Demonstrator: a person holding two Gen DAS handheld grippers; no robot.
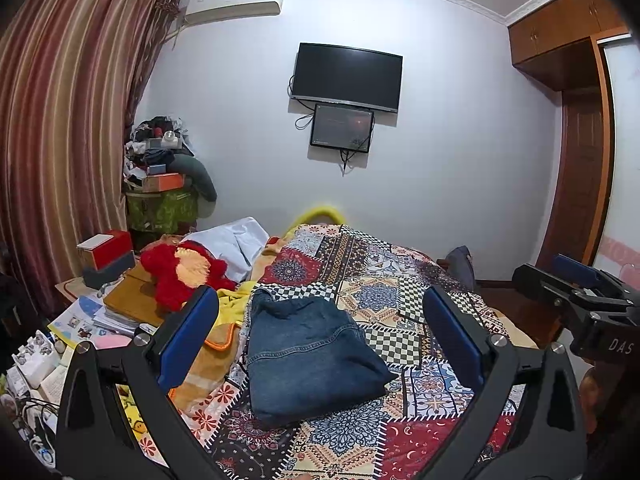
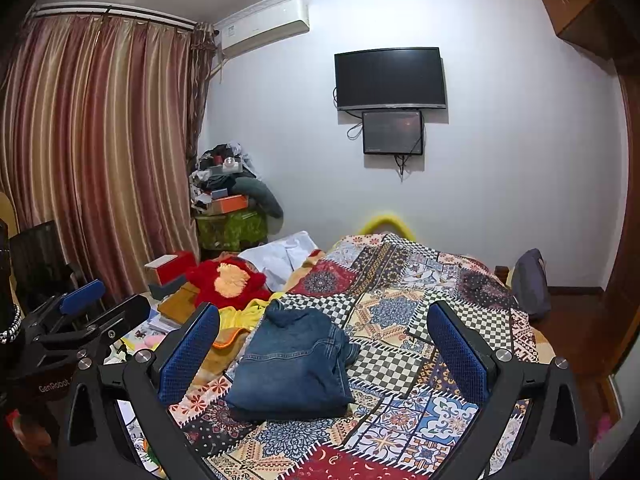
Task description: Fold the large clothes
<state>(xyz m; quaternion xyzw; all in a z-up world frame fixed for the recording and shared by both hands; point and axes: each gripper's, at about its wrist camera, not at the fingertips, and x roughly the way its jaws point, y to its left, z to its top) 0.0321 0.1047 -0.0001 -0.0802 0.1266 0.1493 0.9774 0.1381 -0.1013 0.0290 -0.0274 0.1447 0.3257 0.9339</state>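
Two grippers hang over a patchwork-covered bed (image 1: pixel 420 280), fingers spread wide and holding nothing, w/ a pair of jeans (image 1: pixel 308 356) lying folded into a thick bundle on the spread. Seen from the left gripper (image 1: pixel 320 336), the denim sits between the two blue pads, toward 6 o'clock, clear of both. From the right gripper (image 2: pixel 322 348) it lies at 7 o'clock, nearer the left finger, not touching. Risk, by the look of it: the bundle's top layer is bunched at the far end, so a pinch on one layer only could drag the stack open. A yellow blanket (image 1: pixel 236 300) and red plush toy (image 1: pixel 180 276) crowd the 10 o'clock side, and a low sweep there could snag them.
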